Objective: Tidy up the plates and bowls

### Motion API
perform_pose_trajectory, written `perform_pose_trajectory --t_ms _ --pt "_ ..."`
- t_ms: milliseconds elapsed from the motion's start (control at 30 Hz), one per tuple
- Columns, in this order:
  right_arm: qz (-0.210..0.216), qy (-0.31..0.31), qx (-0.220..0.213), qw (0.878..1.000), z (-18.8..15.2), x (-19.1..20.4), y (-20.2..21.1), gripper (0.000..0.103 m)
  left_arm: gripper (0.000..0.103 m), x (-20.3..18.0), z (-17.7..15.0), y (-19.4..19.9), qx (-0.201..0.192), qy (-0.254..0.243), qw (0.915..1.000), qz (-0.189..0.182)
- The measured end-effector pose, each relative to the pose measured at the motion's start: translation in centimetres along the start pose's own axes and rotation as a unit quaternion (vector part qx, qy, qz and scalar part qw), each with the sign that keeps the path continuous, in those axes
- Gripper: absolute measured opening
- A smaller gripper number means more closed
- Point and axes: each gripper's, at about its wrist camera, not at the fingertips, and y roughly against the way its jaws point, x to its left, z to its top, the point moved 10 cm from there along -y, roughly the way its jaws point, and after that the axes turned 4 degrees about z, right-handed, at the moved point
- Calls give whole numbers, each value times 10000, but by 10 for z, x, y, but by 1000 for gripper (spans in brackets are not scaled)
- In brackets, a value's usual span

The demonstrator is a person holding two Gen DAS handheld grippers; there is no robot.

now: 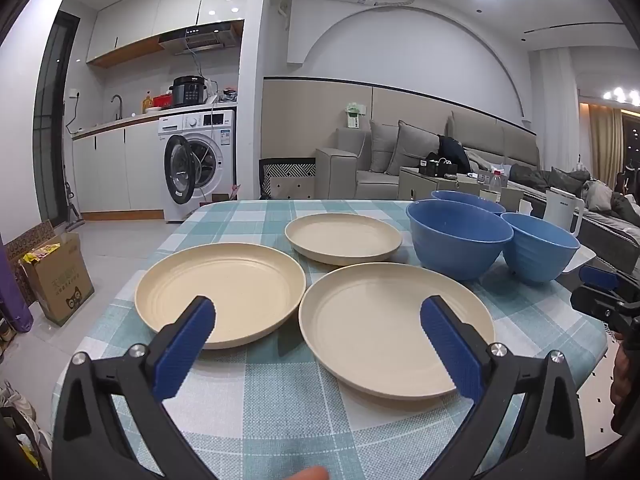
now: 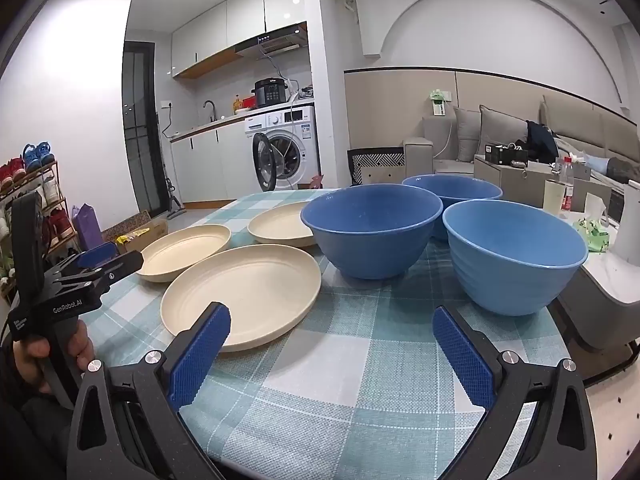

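Between the blue-padded fingers of the left gripper (image 1: 318, 316), which stand wide apart and hold nothing, lie the near edges of two cream plates: the left plate (image 1: 220, 294) behind the left finger and the nearest plate (image 1: 396, 328) behind the right finger, the two rims just beside each other. A third cream plate (image 1: 343, 238) sits farther back on the checked tablecloth (image 1: 280, 408). To its right stand three blue bowls, upright and close together: a big bowl (image 1: 459, 236), a ribbed bowl (image 1: 540, 252) at the table's right edge, and a far bowl (image 1: 468, 200) partly hidden behind them. The right gripper (image 2: 332, 326) is likewise spread open and empty above bare cloth, with the nearest plate's rim behind its left pad (image 2: 200, 360) and the ribbed bowl just beyond its right pad (image 2: 464, 360). From this wrist view the left gripper's black body shows at the left edge, gripped by a hand (image 2: 60, 352). Beyond the table are a washing machine (image 1: 200, 160) with its door ajar, a cardboard box (image 1: 56, 276) on the floor, and a grey sofa (image 1: 420, 152).
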Motion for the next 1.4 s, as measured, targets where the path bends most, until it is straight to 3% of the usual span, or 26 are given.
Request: perform_pose_trajectory --t_ms 1400 --pt "26 -25 37 10000 -2 3 -1 103 103 4 0 -1 12 28 10000 42"
